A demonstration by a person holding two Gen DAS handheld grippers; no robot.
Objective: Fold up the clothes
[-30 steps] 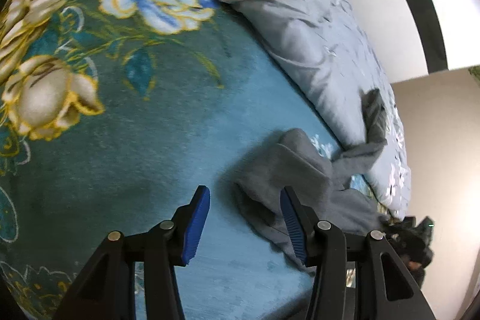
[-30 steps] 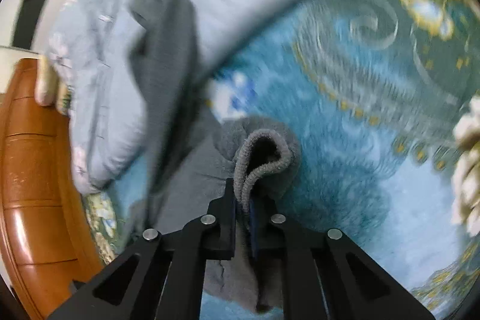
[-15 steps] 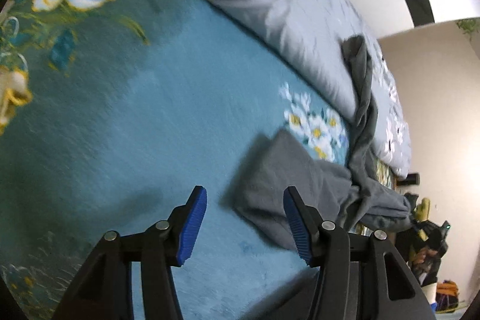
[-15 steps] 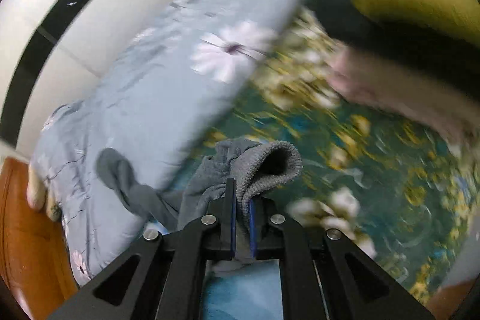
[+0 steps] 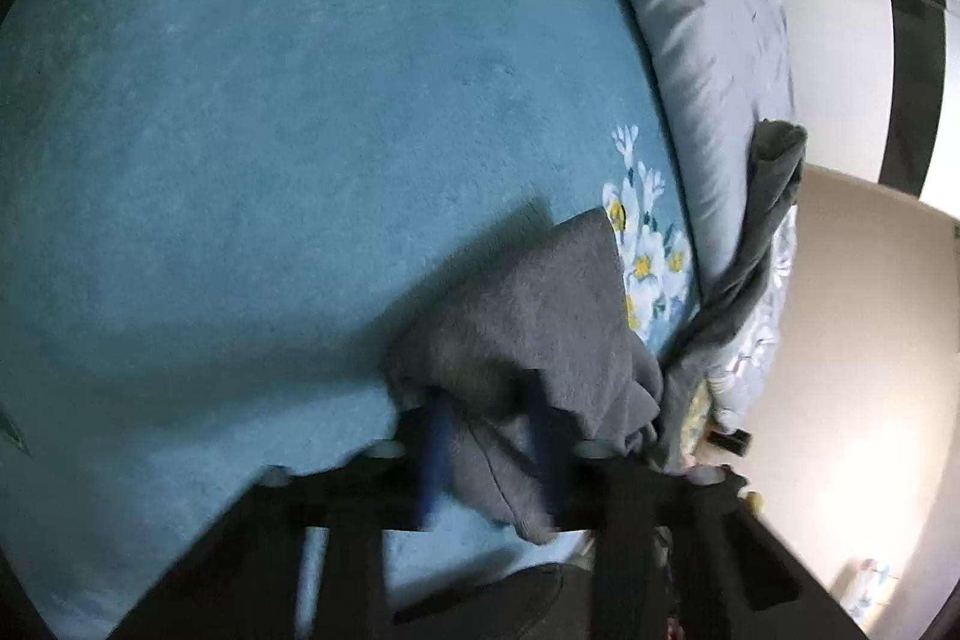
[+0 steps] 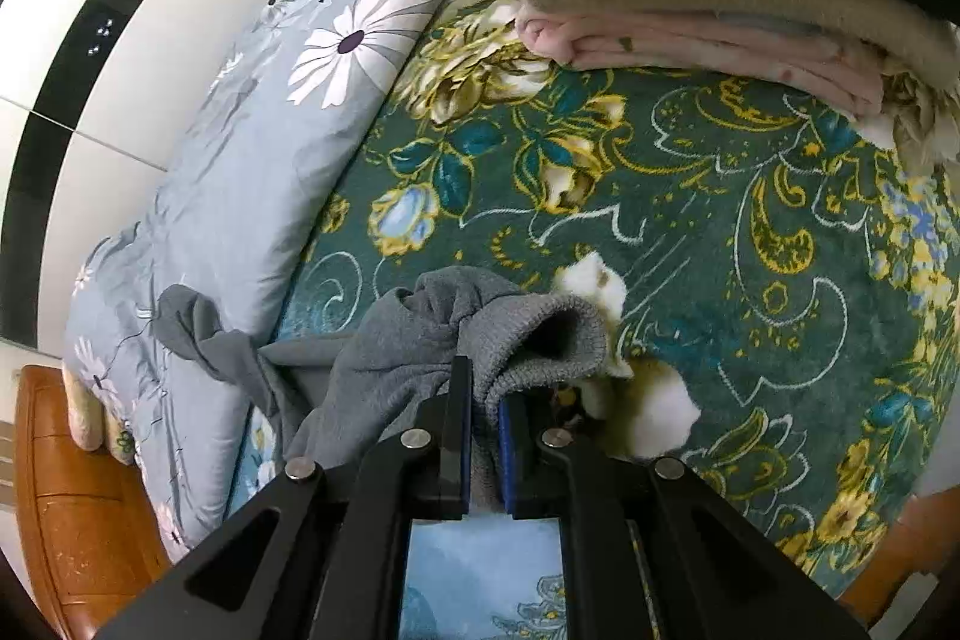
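A grey knit garment (image 5: 534, 322) lies on the teal floral blanket (image 5: 288, 112), one sleeve draped up onto the pale blue duvet (image 5: 708, 16). My left gripper (image 5: 489, 451) is open, its blue pads on either side of the garment's near edge, with cloth between the jaws. My right gripper (image 6: 485, 436) is shut on the garment's ribbed cuff (image 6: 558, 340) and holds it lifted above the blanket (image 6: 720, 232). The rest of the garment (image 6: 384, 358) trails left toward the duvet (image 6: 252, 172).
A stack of folded clothes, pink (image 6: 708, 46) under cream and black, lies at the far right of the bed. A wooden bed frame (image 6: 72, 508) shows at lower left. A white and black wall (image 6: 90, 40) runs behind the duvet.
My left gripper has moved forward onto the garment's edge, its pads now around cloth. My right gripper has swung with the cuff in it, and its view now faces the folded stack.
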